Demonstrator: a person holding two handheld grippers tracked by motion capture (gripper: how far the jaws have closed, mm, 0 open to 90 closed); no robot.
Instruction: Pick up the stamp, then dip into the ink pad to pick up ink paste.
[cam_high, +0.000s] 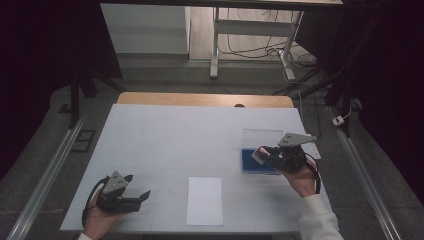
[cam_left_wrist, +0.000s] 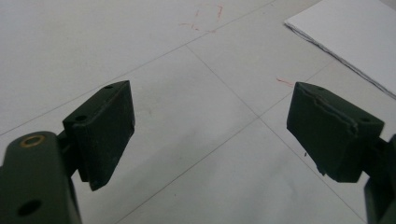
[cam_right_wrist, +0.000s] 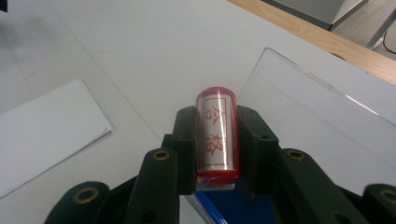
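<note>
right gripper view: gripper (cam_right_wrist: 217, 140) clamping stamp (cam_right_wrist: 217, 135)

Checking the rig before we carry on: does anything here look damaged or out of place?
The pad on one finger of the open left gripper has a cracked, chipped-looking edge. Otherwise nothing stands out: the right gripper holds the stamp squarely and the paper lies flat.

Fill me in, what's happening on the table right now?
A person works at a white table with a gripper in each hand. The right gripper is shut on a red stamp with red characters on its face, held over a blue ink pad whose clear lid stands open. The left gripper hangs open over bare table at the near left. A sheet of white paper lies between them, unmarked as far as can be seen.
</note>
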